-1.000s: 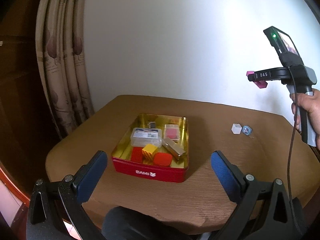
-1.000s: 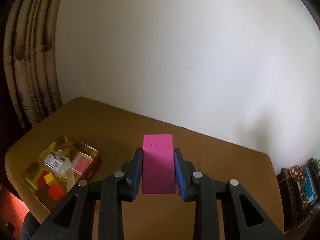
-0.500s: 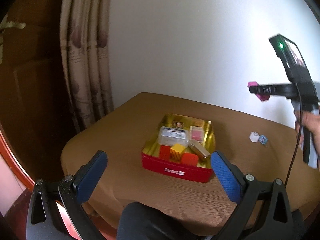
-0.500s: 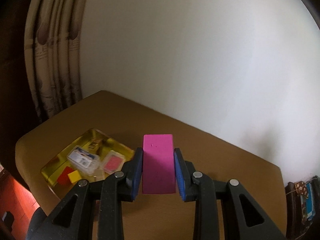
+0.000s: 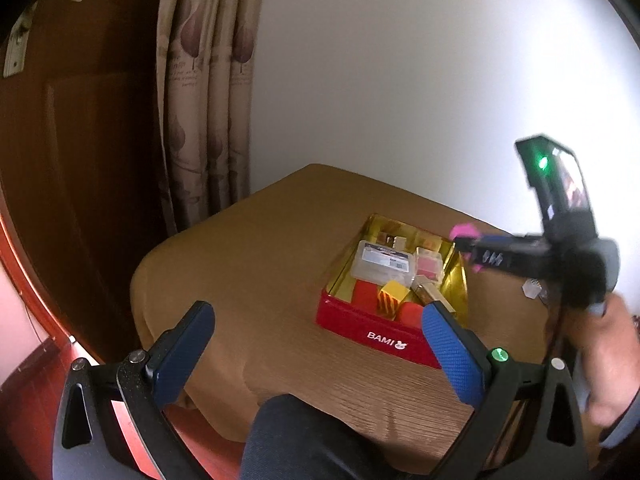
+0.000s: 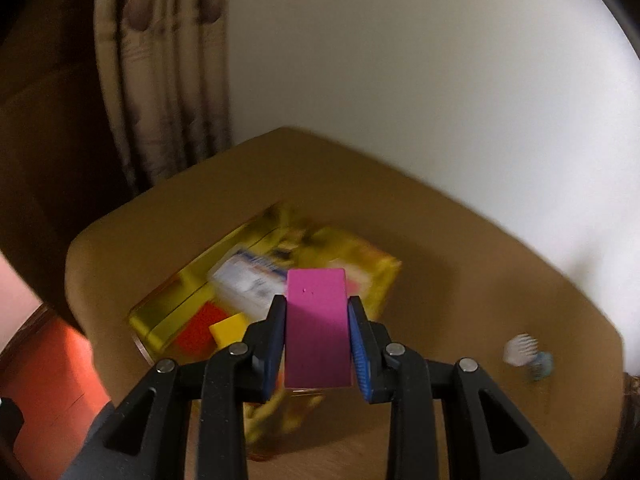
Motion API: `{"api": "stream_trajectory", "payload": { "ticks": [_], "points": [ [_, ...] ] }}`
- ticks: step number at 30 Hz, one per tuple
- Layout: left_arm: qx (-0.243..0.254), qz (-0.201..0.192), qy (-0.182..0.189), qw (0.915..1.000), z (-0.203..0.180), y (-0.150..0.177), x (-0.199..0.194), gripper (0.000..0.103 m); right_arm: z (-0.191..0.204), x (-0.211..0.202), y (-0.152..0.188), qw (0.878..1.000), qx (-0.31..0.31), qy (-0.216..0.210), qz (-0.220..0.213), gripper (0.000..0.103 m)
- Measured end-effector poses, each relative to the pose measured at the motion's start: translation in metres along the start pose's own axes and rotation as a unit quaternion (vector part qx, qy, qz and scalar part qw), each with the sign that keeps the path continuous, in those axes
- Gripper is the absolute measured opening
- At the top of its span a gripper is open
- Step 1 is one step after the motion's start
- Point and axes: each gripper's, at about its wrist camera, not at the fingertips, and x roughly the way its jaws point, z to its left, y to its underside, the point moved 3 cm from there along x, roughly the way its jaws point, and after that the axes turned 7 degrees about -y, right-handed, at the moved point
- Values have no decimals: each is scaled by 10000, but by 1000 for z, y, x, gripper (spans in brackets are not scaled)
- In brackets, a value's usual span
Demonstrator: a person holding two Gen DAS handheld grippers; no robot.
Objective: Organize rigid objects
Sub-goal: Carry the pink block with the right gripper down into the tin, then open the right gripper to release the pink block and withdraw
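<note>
Right wrist: one pink block (image 6: 316, 328)

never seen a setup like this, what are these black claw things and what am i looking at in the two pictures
No robot here: a person holds a handheld two-finger gripper in each hand, and each gripper carries a wide-angle camera looking along its fingers.

The left-wrist picture looks past the left gripper, whose blue-padded jaws stand wide open with nothing between them. At its right edge you see the person's hand holding the other gripper.

The right-wrist picture looks past the right gripper, which is shut on a pink block and hangs above the tin.

On the brown table stands a red tin with a gold inside, holding a clear plastic case, red and yellow blocks and other small items. Two small objects, blurred here, lie on the table beside it.
</note>
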Motion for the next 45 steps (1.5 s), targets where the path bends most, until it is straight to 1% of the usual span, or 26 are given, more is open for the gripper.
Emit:
{"api": "stream_trajectory", "payload": {
  "ticks": [4, 7, 9, 13, 18, 23, 26, 30, 31, 33, 35, 36, 37, 38, 39, 40, 41, 43, 44, 45],
  "points": [
    [-152, 171, -43, 9997, 9, 1, 12, 102, 20, 27, 13, 9994, -71, -257, 207, 30],
    [-235, 223, -59, 9995, 13, 1, 16, 102, 29, 46, 21, 9991, -22, -261, 336, 30],
    [-251, 221, -77, 9994, 13, 1, 17, 102, 26, 55, 28, 9987, 108, -296, 412, 30],
    [-216, 284, -55, 9993, 11, 3, 21, 102, 24, 71, 39, 9980, 136, -269, 557, 30],
    [-229, 341, -31, 9992, 10, 4, 23, 102, 17, 78, 45, 9977, 244, -299, 555, 30],
    [-237, 353, -35, 9991, 10, 3, 23, 102, 12, 76, 47, 9979, 258, -212, 562, 30],
    [-213, 365, -31, 9991, 10, 3, 24, 102, 9, 79, 50, 9967, 353, -281, 675, 30],
    [-141, 334, -45, 9993, 6, 5, 23, 102, 12, 80, 53, 9972, 305, -245, 630, 30],
    [-100, 343, -64, 9993, 5, 5, 24, 102, 13, 80, 53, 9972, 298, -261, 627, 31],
    [-51, 352, -109, 9993, 4, 6, 24, 102, 13, 80, 54, 9961, 369, -495, 623, 33],
    [1, 305, -145, 9994, 2, 5, 24, 102, 11, 73, 53, 9963, 425, -570, 491, 37],
    [35, 276, -189, 9994, 0, 5, 23, 102, 7, 63, 52, 9961, 495, -651, 336, 37],
    [73, 233, -213, 9995, -1, 5, 22, 102, 3, 54, 51, 9948, 583, -807, 198, 37],
    [118, 189, -213, 9995, -4, 5, 21, 102, -6, 36, 52, 9926, 712, -979, -25, 38],
    [157, 171, -194, 9995, -7, 5, 20, 102, -15, 19, 55, 9913, 790, -1030, -221, 44],
    [209, 160, -155, 9995, -12, 5, 20, 102, -23, 7, 60, 9906, 843, -1015, -345, 53],
    [295, 136, -111, 9994, -19, 7, 19, 102, -40, -13, 70, 9901, 944, -902, -507, 57],
    [488, 76, -2, 9988, -34, 11, 18, 102, -68, -38, 90, 9894, 1122, -700, -593, 58],
    [658, 118, 109, 9977, -47, 15, 20, 102, -86, -49, 103, 9891, 1218, -578, -597, 58],
    [838, 189, 206, 9961, -60, 19, 22, 102, -105, -63, 120, 9890, 1312, -344, -597, 58]
  ]
}}
